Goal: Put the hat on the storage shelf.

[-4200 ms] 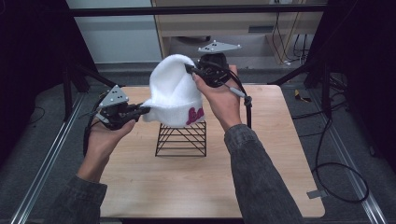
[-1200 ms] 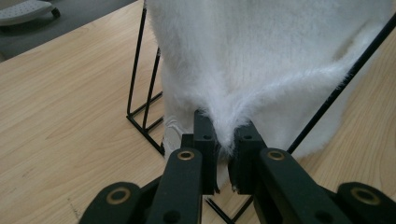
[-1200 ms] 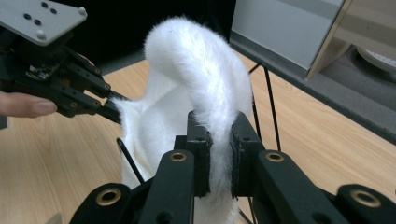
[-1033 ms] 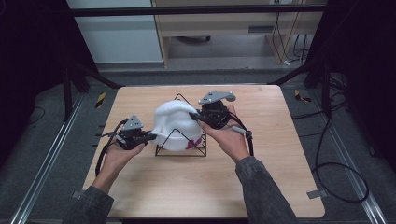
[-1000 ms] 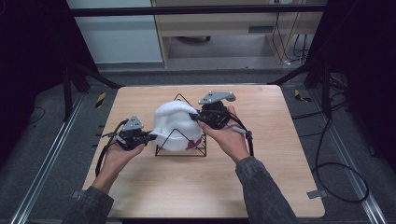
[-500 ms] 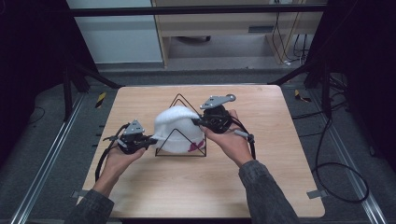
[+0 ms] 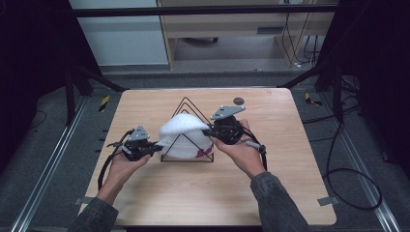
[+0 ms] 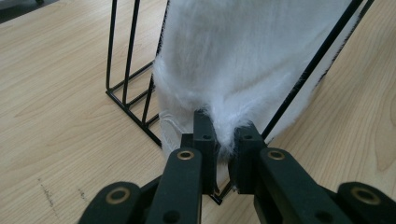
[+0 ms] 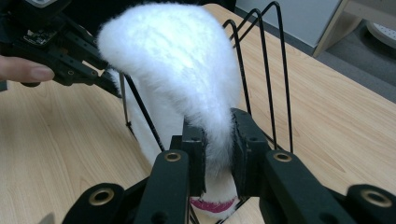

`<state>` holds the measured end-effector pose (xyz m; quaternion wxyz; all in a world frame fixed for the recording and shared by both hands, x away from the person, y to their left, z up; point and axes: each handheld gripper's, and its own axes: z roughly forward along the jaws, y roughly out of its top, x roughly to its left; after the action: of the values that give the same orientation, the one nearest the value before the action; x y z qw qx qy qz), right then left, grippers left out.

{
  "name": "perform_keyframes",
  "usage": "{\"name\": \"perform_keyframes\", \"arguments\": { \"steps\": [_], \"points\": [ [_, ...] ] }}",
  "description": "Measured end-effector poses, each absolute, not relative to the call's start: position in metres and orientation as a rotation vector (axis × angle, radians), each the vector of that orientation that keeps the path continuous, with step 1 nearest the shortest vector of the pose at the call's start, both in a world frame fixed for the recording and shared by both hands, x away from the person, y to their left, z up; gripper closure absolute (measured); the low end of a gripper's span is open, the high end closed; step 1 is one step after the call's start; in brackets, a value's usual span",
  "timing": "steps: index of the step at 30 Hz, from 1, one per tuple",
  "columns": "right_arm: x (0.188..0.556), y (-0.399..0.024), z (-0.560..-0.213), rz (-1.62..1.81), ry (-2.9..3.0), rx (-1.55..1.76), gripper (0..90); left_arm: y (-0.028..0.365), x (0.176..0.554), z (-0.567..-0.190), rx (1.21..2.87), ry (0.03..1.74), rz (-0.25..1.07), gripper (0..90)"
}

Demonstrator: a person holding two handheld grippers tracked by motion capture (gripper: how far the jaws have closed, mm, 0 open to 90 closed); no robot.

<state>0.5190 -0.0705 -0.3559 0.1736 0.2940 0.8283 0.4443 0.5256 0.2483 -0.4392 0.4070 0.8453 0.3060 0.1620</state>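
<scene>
A white fluffy hat (image 7: 183, 133) with a pink mark near its rim is draped over a black wire rack (image 7: 185, 107) of triangular frames in the middle of the table. My left gripper (image 7: 153, 148) is shut on the hat's left edge (image 8: 223, 122), low beside the rack's front wire. My right gripper (image 7: 209, 131) is shut on the hat's right edge (image 9: 215, 135). In the right gripper view the hat (image 9: 177, 60) arches over the rack's wires (image 9: 261, 56), and the left gripper (image 9: 70, 56) shows beyond it.
The wooden table (image 7: 270, 193) has free room in front of and behind the rack. A small dark disc (image 7: 237, 101) lies on the table at the back right. Cables trail over the floor to the right (image 7: 348, 174).
Both grippers have lowered the hat from above the rack down onto it and drawn it toward the near side. The hat now sits lower over the front wires.
</scene>
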Motion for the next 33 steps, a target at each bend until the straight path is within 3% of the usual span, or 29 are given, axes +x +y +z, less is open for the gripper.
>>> {"name": "perform_keyframes", "arguments": {
  "steps": [25,33],
  "points": [
    [0.519,-0.072,-0.369,1.211,2.364,0.858,69.5,0.252,0.524,-0.455,2.148,0.797,0.414,82.4],
    [0.517,-0.076,-0.373,1.210,2.360,0.885,60.3,0.253,0.524,-0.459,2.159,0.807,0.402,82.2]
  ]
}}
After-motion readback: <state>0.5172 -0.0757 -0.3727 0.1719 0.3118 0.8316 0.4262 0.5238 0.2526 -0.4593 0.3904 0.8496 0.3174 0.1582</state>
